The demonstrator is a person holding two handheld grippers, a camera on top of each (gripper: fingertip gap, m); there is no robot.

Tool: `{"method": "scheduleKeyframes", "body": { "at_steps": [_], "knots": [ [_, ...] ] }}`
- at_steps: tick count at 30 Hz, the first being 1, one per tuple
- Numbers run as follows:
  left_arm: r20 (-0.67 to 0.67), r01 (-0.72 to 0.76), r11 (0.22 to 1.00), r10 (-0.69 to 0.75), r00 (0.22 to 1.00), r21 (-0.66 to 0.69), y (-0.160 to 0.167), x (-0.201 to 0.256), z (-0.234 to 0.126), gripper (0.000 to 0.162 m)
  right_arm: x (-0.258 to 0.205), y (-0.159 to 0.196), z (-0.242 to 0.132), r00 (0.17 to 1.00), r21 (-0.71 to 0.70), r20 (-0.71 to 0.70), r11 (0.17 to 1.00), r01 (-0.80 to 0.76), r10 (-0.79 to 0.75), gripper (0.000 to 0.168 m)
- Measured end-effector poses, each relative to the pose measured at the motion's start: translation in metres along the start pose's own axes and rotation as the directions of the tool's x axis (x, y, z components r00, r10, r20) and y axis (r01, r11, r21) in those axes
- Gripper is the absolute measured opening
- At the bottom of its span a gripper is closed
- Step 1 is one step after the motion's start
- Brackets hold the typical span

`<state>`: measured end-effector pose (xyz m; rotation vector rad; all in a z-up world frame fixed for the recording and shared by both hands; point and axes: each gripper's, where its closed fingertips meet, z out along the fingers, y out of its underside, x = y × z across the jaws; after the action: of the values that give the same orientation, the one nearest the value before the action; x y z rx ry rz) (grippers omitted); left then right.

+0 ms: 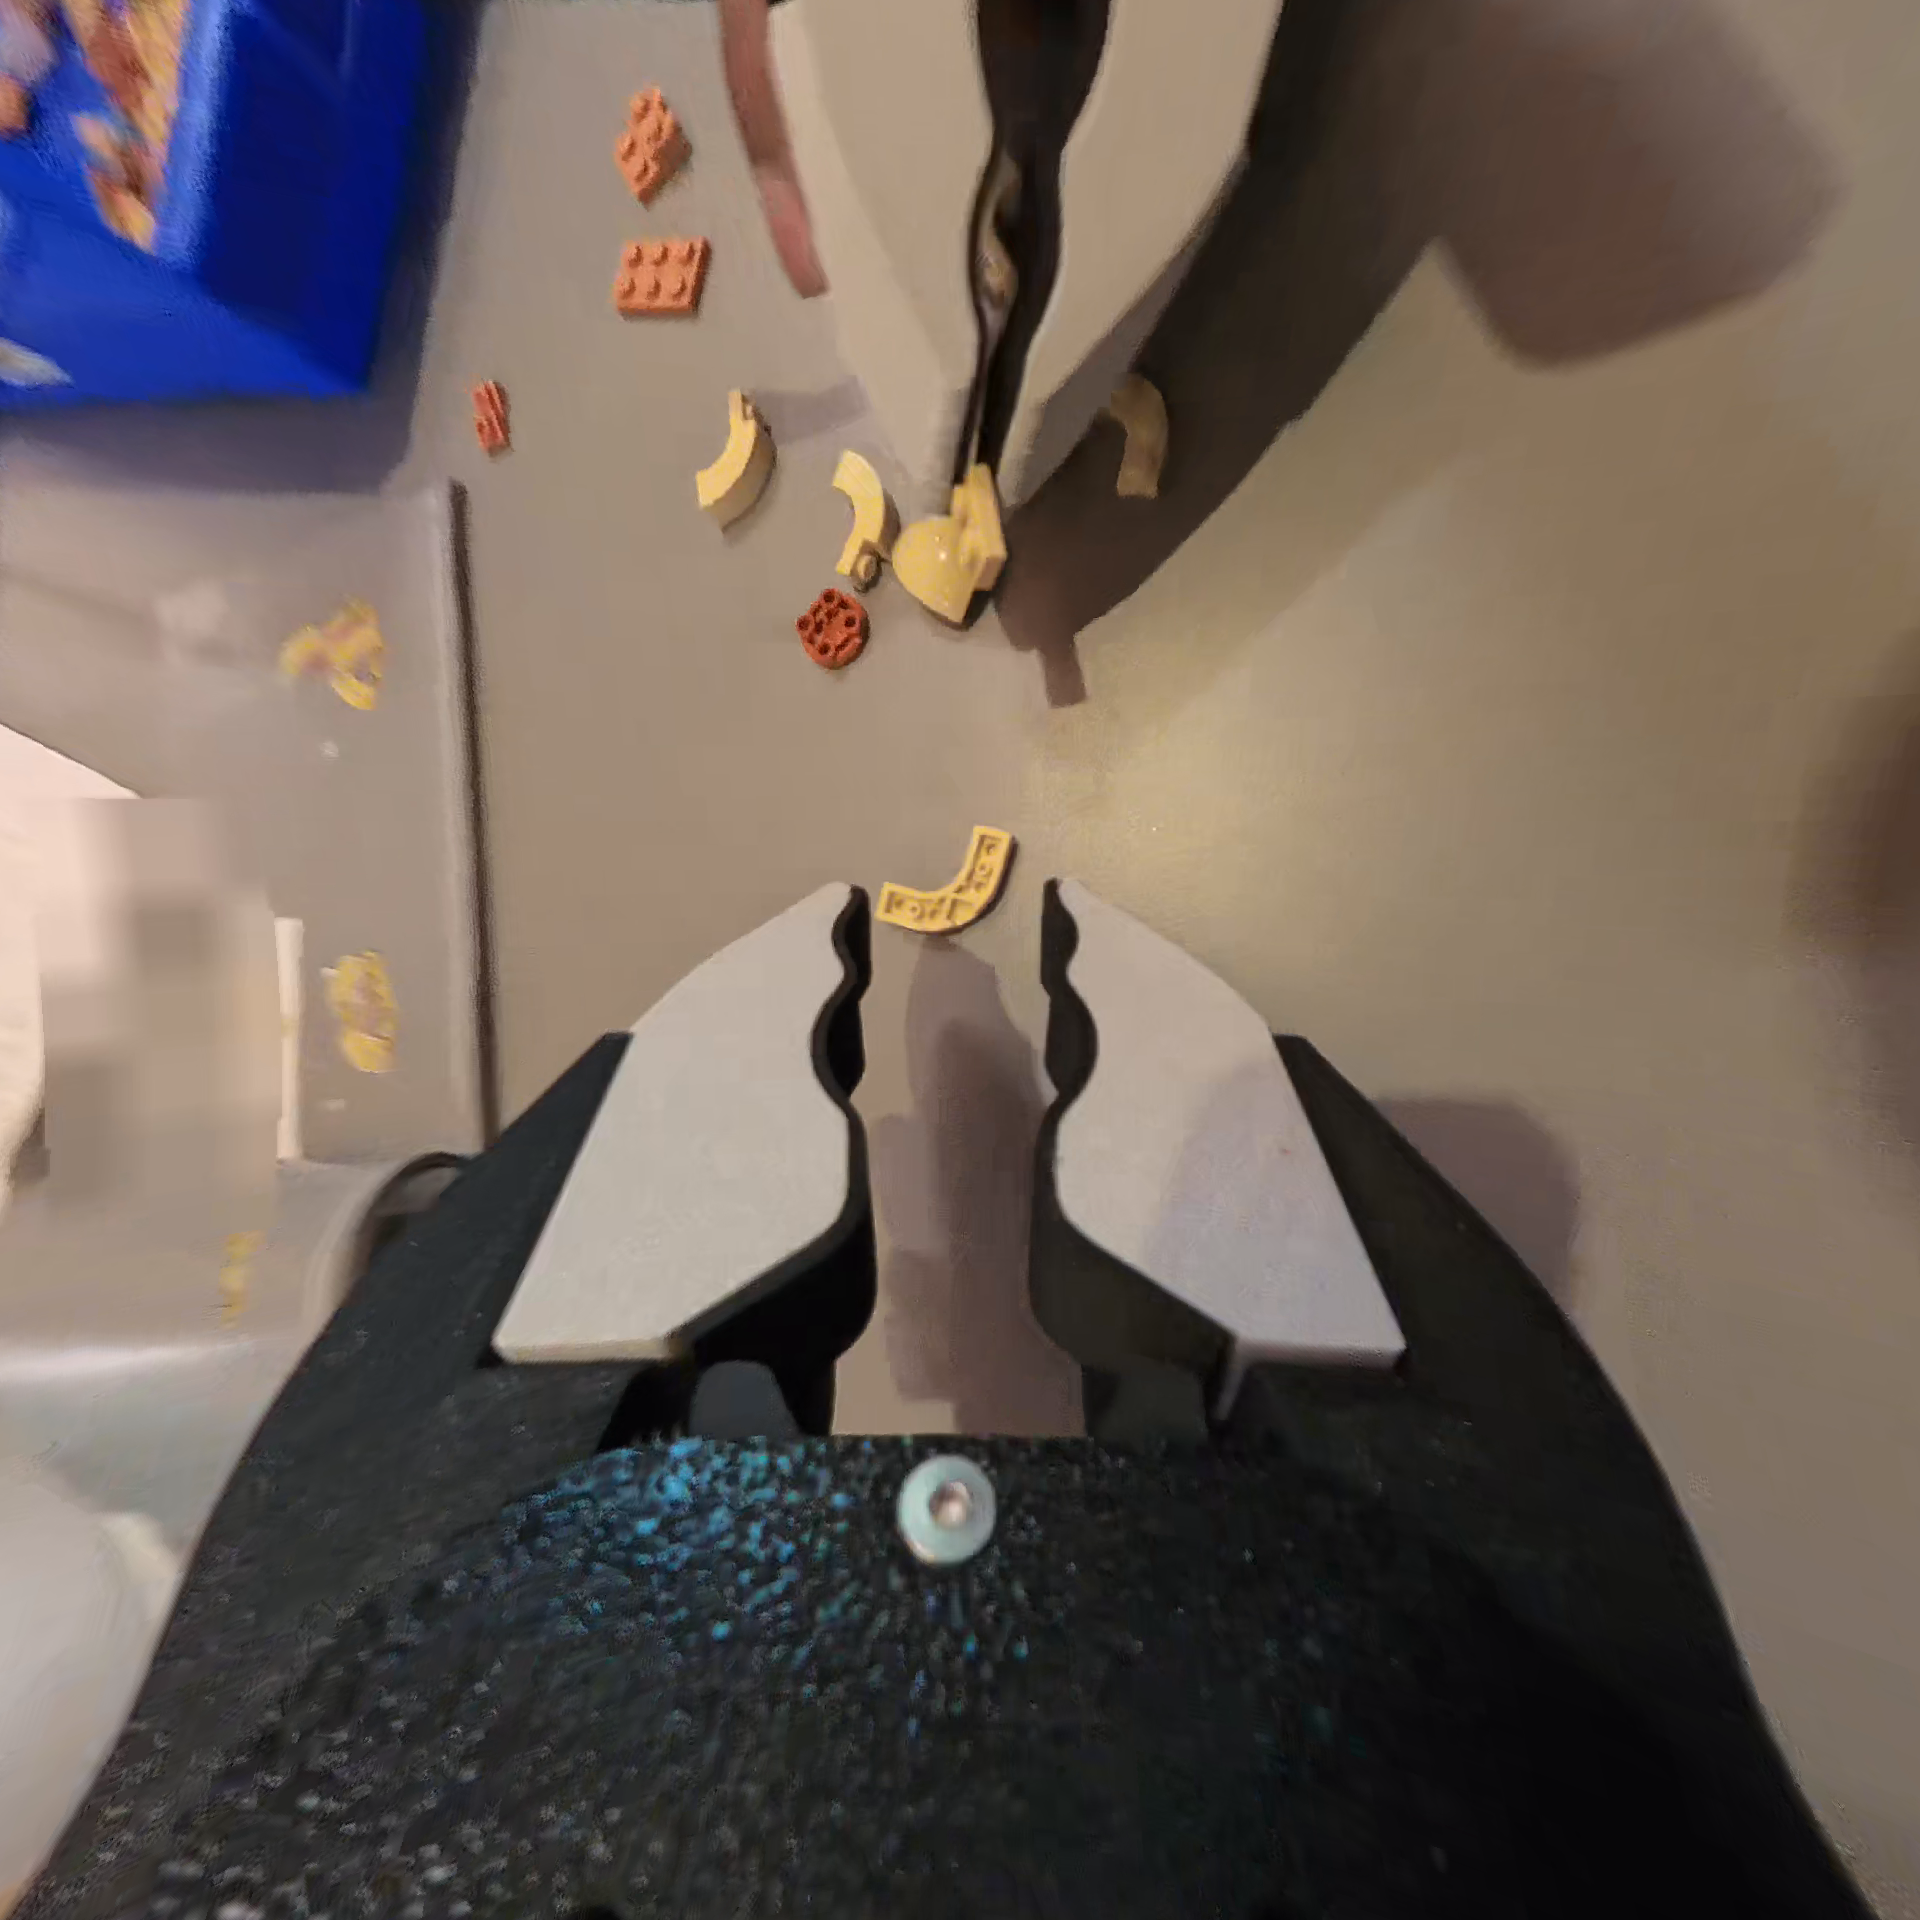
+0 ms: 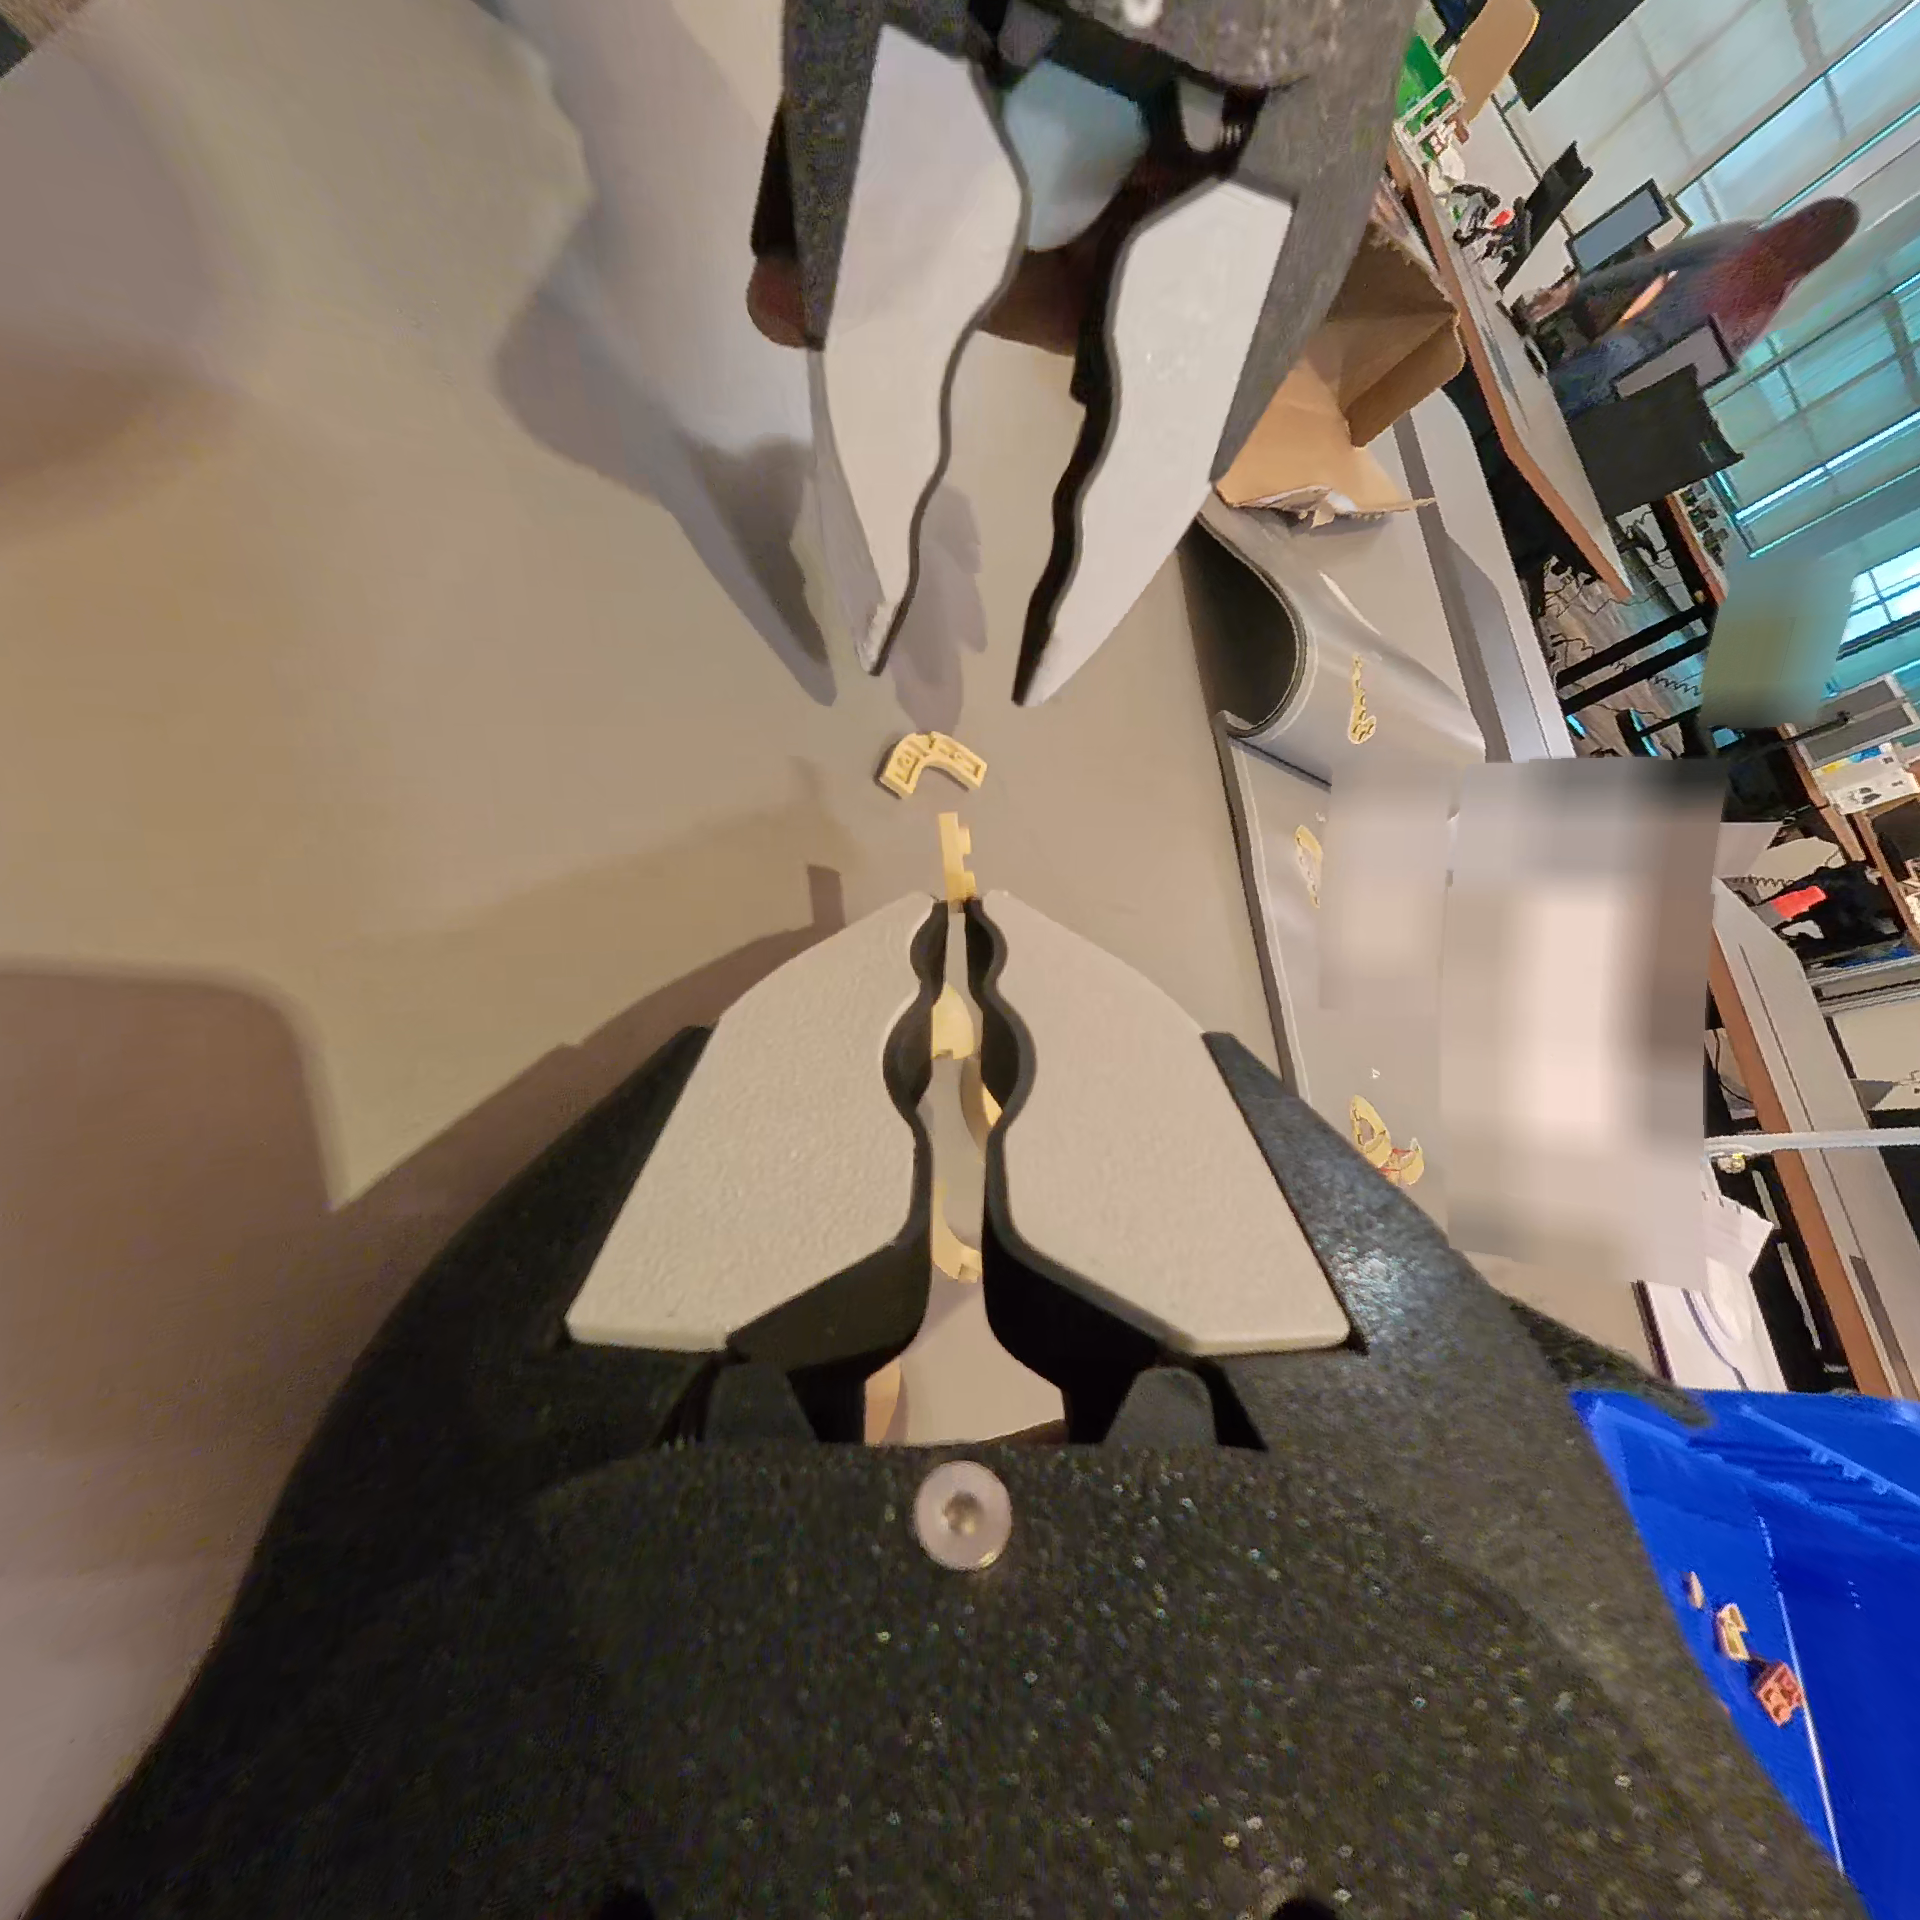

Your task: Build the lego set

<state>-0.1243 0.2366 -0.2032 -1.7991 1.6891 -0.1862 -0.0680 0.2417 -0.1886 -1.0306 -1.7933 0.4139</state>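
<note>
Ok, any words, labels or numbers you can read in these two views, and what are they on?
No text is legible in either view.
Blue box: printed pictures only, smeared by blur.
Curved tan piece on the table: moulded marks on its upturned face, too small to read.
Grey instruction sheet: small pictures of pieces, no readable words.
Tan piece in the right gripper: no marks visible.

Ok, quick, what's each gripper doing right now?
Left gripper: open, empty, fingers either side of a flat tan curved lego plate on the table.
Right gripper: shut on a tan lego piece.
</note>
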Motion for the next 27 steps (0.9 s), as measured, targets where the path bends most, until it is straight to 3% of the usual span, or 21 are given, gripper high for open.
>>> {"method": "scheduleKeyframes", "body": {
  "at_steps": [4,7,11,12,17,22,27],
  "knots": [
    [-0.088,0.195,0.980,-0.198,0.976,-0.041,0.004,0.000,0.010,0.031,-0.004,0.005,0.001,0.999,-0.043,0.035,0.999,-0.014,0.015,0.003],
    [-0.084,0.117,0.992,-0.121,0.989,-0.057,0.008,-0.003,0.017,0.030,-0.008,0.011,0.001,0.998,-0.083,0.063,0.997,-0.004,0.009,0.003],
    [-0.140,0.032,0.999,-0.033,0.990,-0.007,0.004,0.001,0.022,0.016,-0.007,0.014,-0.003,0.997,-0.110,0.077,0.994,0.013,-0.004,0.003],
    [-0.155,0.045,0.999,-0.045,0.987,-0.007,0.004,0.001,0.024,0.009,-0.007,0.015,-0.004,0.997,-0.117,0.077,0.993,0.015,-0.006,0.003],
    [-0.233,0.234,0.972,-0.228,0.945,0.000,-0.003,0.004,0.026,0.008,-0.002,0.022,-0.013,0.996,-0.158,0.080,0.987,0.041,-0.028,0.003],
    [-0.395,0.506,0.861,-0.449,0.801,0.047,-0.021,0.011,0.024,0.008,0.003,0.020,-0.021,0.996,-0.122,0.090,0.992,0.002,0.009,0.003],
    [-0.555,0.727,0.674,-0.557,0.618,0.133,-0.044,0.006,0.014,0.008,0.000,0.015,-0.019,0.996,-0.098,0.085,0.995,0.019,-0.011,0.003]
  ]
}}
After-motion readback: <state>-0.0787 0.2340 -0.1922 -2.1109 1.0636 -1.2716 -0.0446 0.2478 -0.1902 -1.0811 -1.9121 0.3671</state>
